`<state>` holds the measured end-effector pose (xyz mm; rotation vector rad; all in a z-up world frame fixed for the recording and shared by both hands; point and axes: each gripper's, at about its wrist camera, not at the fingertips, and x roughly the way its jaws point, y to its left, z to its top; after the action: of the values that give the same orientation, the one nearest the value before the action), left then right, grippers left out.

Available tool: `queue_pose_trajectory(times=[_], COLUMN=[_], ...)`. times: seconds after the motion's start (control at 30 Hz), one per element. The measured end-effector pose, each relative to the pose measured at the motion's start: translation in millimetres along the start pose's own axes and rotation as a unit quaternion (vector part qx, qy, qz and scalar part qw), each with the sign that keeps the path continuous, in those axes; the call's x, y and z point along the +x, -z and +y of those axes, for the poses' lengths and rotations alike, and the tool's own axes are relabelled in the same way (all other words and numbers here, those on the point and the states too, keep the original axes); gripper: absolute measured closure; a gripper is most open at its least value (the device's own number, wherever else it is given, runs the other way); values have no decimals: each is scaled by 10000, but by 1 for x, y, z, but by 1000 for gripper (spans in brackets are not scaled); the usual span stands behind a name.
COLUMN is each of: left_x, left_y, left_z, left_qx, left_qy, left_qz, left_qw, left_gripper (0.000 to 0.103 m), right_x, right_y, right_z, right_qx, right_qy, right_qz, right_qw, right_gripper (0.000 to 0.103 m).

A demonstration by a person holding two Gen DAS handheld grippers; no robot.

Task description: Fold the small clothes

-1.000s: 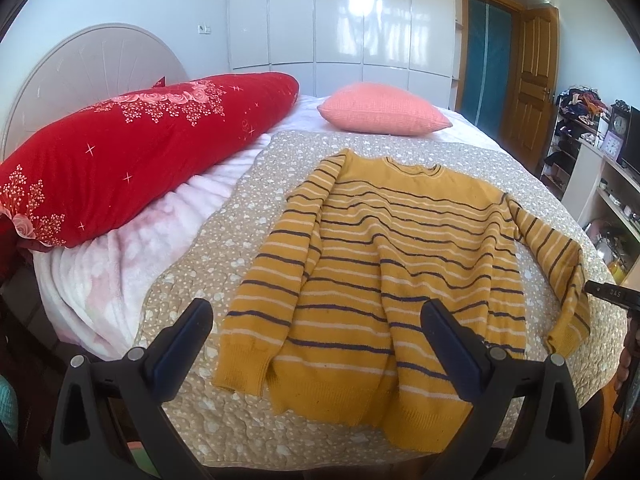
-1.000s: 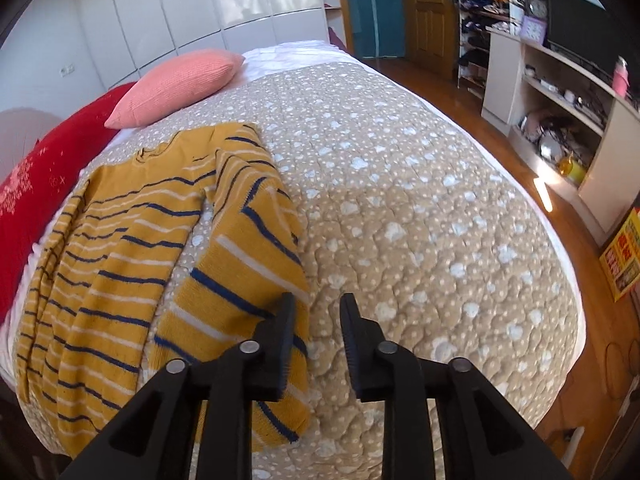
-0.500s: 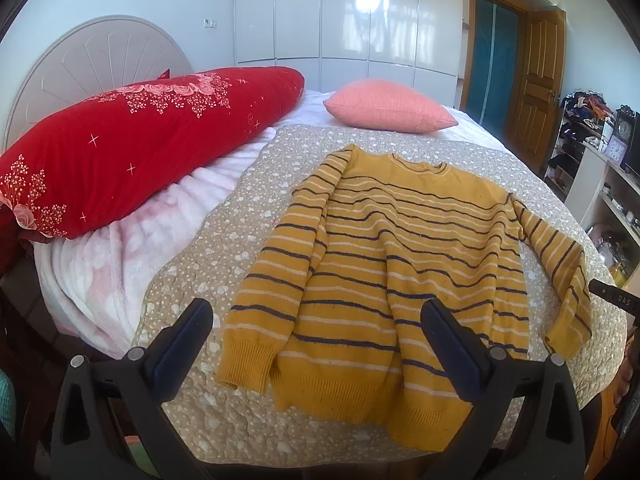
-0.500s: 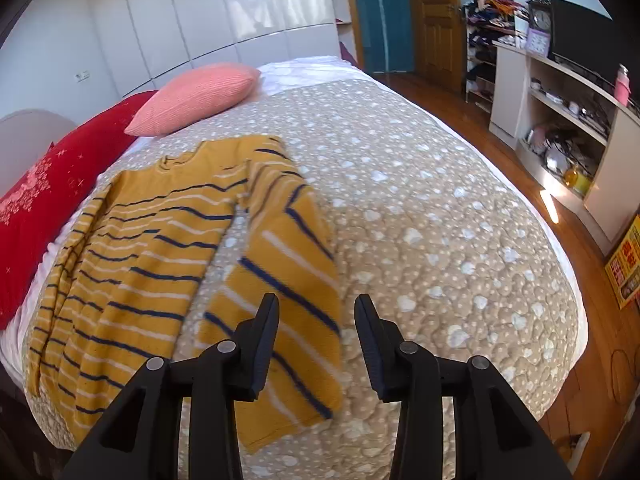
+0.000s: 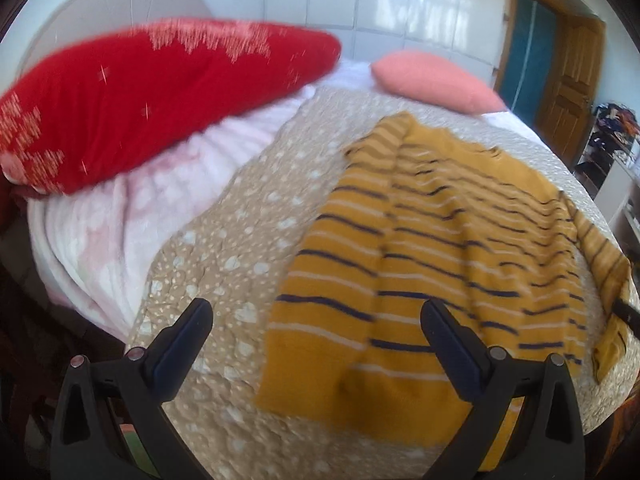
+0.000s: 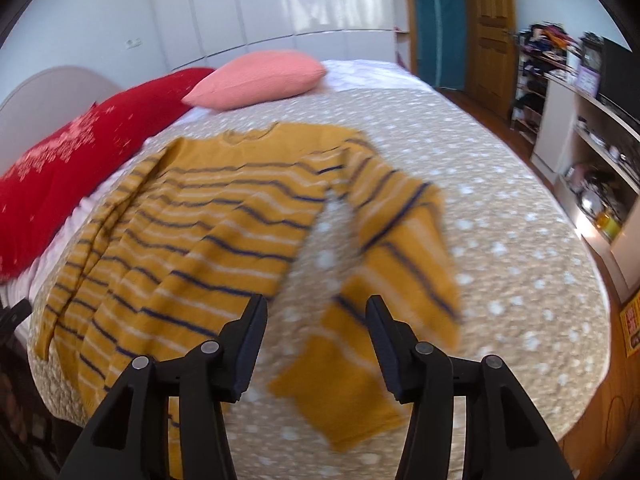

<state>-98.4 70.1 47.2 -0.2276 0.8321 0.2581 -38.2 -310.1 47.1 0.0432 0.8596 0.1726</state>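
A yellow sweater (image 6: 208, 224) with dark blue and white stripes lies spread flat, front up, on a beige quilt (image 6: 500, 208) dotted with white that covers the bed, its neckline toward the far end where a pink pillow (image 6: 256, 78) rests. To one side of the sweater, along the edge of the bed, a long red bolster (image 5: 132, 96) with pale embroidery lies on a white and pink blanket (image 5: 120, 216), in front of a rounded headboard (image 5: 100, 12). The sleeve (image 6: 400, 248) on the right-hand side of the sweater, seen from the right wrist camera, angles outward from the body and bends down toward the near edge of the quilt, with a strip of bare quilt showing between it and the body; its cuff sits just under and between the tips of the right gripper (image 6: 316, 320). The jaws of the right gripper are opening, standing about half apart, with nothing pinched between them; the cuff lies on the quilt below. The left gripper (image 5: 316, 332) has its jaws spread wide and grips nothing; it hangs above the near hem and the other sleeve (image 5: 320, 280), which lies straight alongside the body. Both views are blurred. A wooden door (image 6: 486, 28) and white shelves (image 6: 592, 152) crowded with small items stand past the bed, and glossy white wardrobe doors (image 6: 280, 4) line the far wall
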Motion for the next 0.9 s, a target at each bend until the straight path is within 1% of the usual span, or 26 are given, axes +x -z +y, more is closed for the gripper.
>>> queue_pose_trajectory(times=[0.1, 0.2, 0.27, 0.37, 0.43, 0.47, 0.5, 0.53, 0.57, 0.6, 0.63, 0.67, 0.77, 0.8, 0.87, 0.9], left_x=[14, 21, 28, 43, 58, 65, 74, 79, 79, 78, 77, 78, 82, 86, 90, 92], left_y=[-7, -18, -23, -24, -21, -19, -17, -16, -18, -23, -29, -37, -66, -77, -93, -99], left_z=[18, 24, 22, 14, 6, 0, -4, -4, -3, 2, 6, 14, 50, 66, 95, 106], left_qx=[-263, -342, -273, -105, 89, 244, 394, 479, 506, 458, 400, 288, -142, -297, -620, -718], left_qy=[243, 398, 432, 526, 454, 410, 397, 287, 269, 320, 345, 281, -226, -478, -973, -1046], left_qz=[149, 103, 35, 111, 301, 424, 542, 577, 522, 486, 507, 529, 355, 305, 220, 227], left_qw=[9992, 9986, 9987, 9985, 9985, 9980, 9970, 9968, 9970, 9973, 9973, 9978, 9990, 9979, 9931, 9917], left_gripper=[0, 0, 0, 0, 0, 2, 18, 24, 33, 59, 73, 87, 87, 87, 86, 85], right_x=[11, 17, 21, 27, 29, 30, 31, 31, 32, 32, 31, 31, 31, 32, 38, 40], right_y=[9, 18, 22, 23, 21, 21, 21, 21, 22, 22, 22, 22, 21, 20, 18, 17], right_z=[16, 28, 33, 30, 26, 23, 20, 18, 17, 16, 16, 16, 18, 19, 19, 19], right_qx=[-106, -238, -341, -293, -190, -131, -97, -67, -45, -44, -61, -88, -161, -155, -145, -135], right_qy=[-99, -192, -188, -238, -275, -279, -264, -244, -228, -224, -221, -206, -116, -108, -89, -84], right_qz=[96, 103, 117, 190, 218, 225, 229, 233, 238, 235, 218, 200, 155, 166, 229, 248], right_qw=[9998, 9995, 9992, 9991, 9992, 9993, 9993, 9994, 9994, 9995, 9995, 9995, 9997, 9997, 9996, 9996], right_gripper=[48, 47, 44, 44, 44, 44, 43, 44, 44, 44, 44, 44, 44, 44, 44, 44])
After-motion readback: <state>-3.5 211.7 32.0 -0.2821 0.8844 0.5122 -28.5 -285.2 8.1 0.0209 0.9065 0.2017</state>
